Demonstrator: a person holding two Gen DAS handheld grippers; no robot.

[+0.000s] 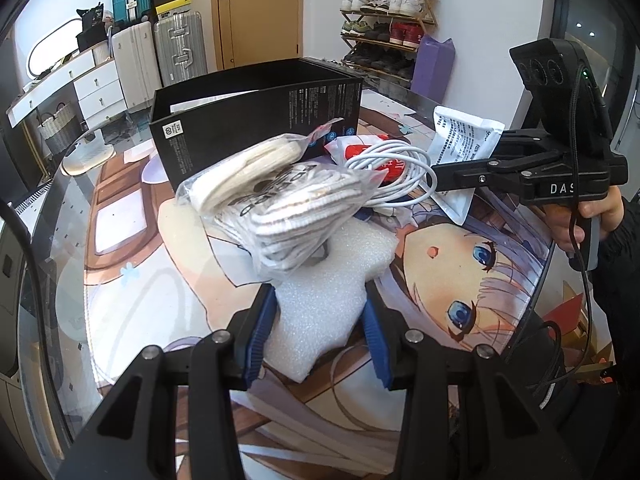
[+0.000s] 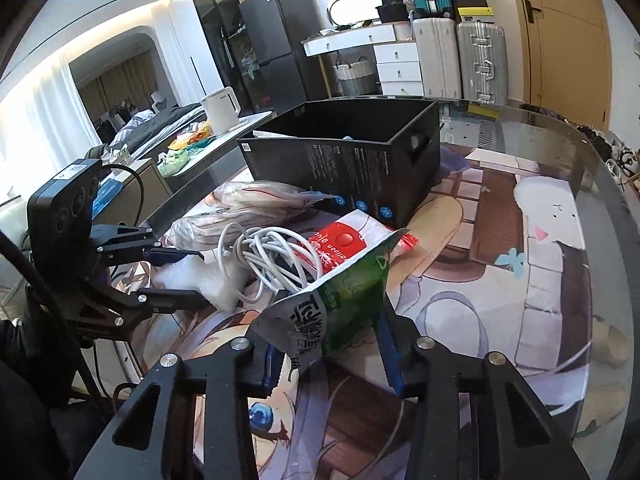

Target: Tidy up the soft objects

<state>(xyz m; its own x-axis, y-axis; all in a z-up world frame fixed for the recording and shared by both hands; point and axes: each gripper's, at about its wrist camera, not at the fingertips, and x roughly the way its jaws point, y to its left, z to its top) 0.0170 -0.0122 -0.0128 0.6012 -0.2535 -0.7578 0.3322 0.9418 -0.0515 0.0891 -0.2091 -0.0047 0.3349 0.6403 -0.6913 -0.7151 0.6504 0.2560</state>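
1. Centrally, lower-mid of the left wrist view: left gripper (image 1: 320, 328) is clenched on the white foam piece (image 1: 328, 280); blue pads press both its sides. Foam lies on the printed mat (image 1: 480, 264), its far end under the bagged cords.
2. Lower-mid of the right wrist view: right gripper (image 2: 328, 356) grips the green-and-white pouch (image 2: 340, 292), pads on both its edges. Pouch stands tilted, top corner toward upper right. Left wrist view shows the same pouch (image 1: 464, 136) white-side out at upper right, pinched by the right gripper (image 1: 440, 180).
3. Pile at frame centre, left wrist view: clear bag of striped cords (image 1: 280, 204), white cable coil (image 1: 400, 176), red-and-white packet (image 1: 360, 152). All touching or overlapping.
4. Black box (image 1: 256, 120), open-topped, sits just behind the pile at upper centre; seen upper-mid in the right wrist view (image 2: 344, 164). Likely the container for sorted items (judgement).
5. Step in hand (judgement): pick-up phase w/ both grippers loaded, nothing lifted clear yet.
6. Next move (judgement): raise pouch clear of the cable coil, carry toward the box opening, release inside. Foam needs to slide out from under the cord bag w/o dragging it; risk is the cable snagging the pouch edge.
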